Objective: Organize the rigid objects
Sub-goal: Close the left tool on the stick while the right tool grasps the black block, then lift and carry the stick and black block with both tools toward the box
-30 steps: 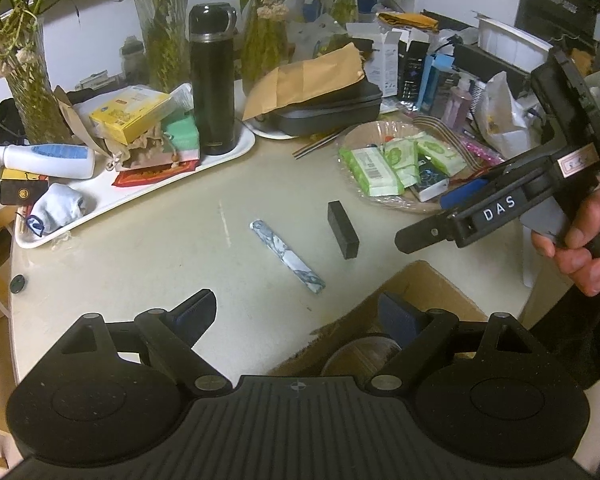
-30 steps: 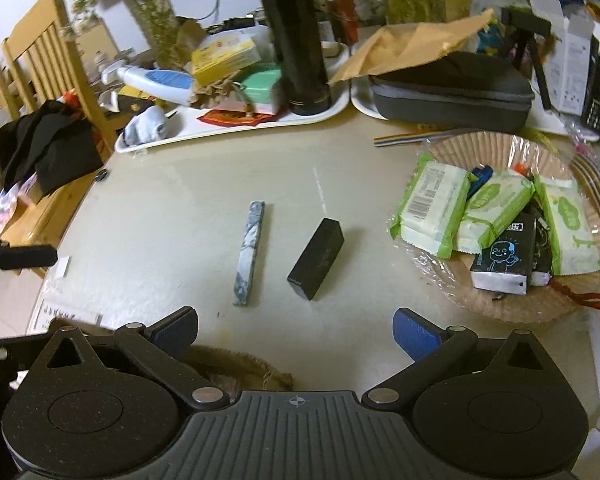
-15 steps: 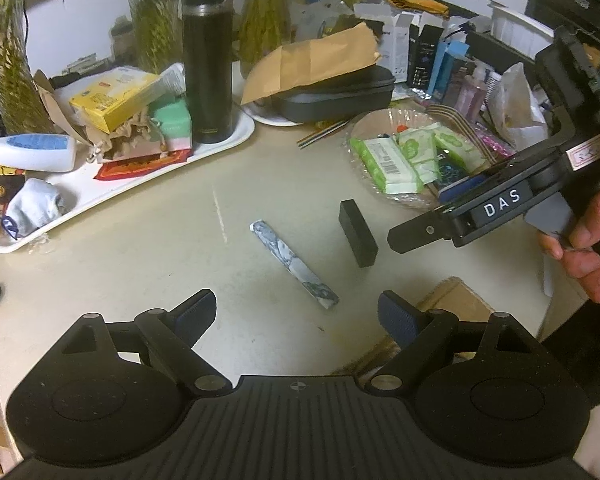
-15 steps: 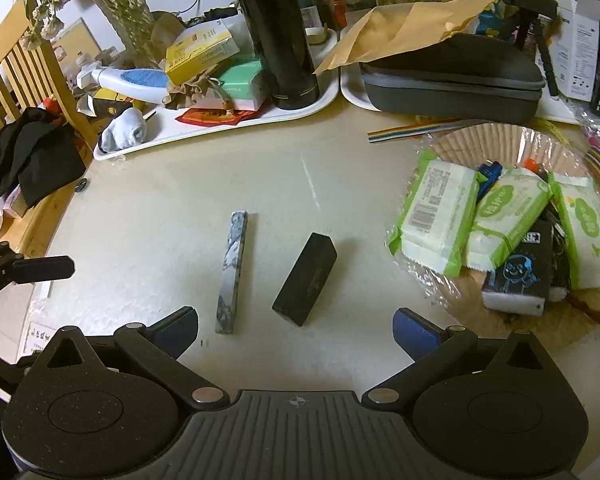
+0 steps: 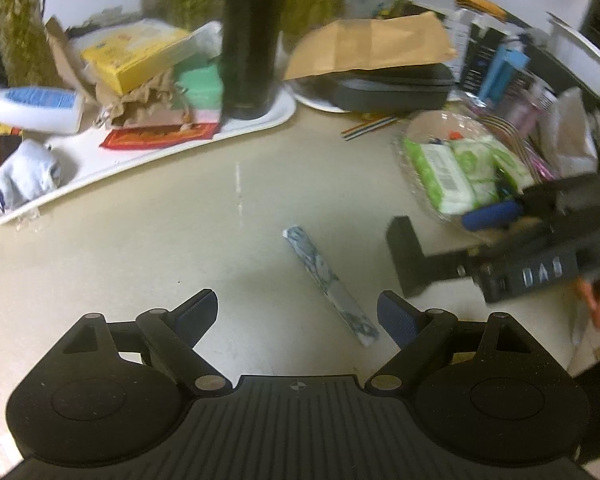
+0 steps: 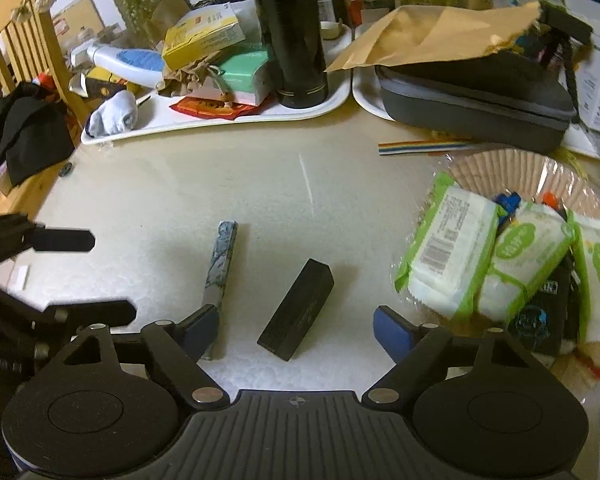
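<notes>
Right wrist view: our right hand-held gripper (image 6: 296, 326), jaws closing but still apart, straddles the black rectangular block (image 6: 298, 309) lying on the beige bench (image 6: 220, 184); we should centre before clamping.

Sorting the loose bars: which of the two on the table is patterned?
The thin marbled blue-grey bar, left of the thick plain black block.

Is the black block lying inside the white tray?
No, the black block lies on the bare table, beside the marbled bar and clearly apart from the white tray.
</notes>
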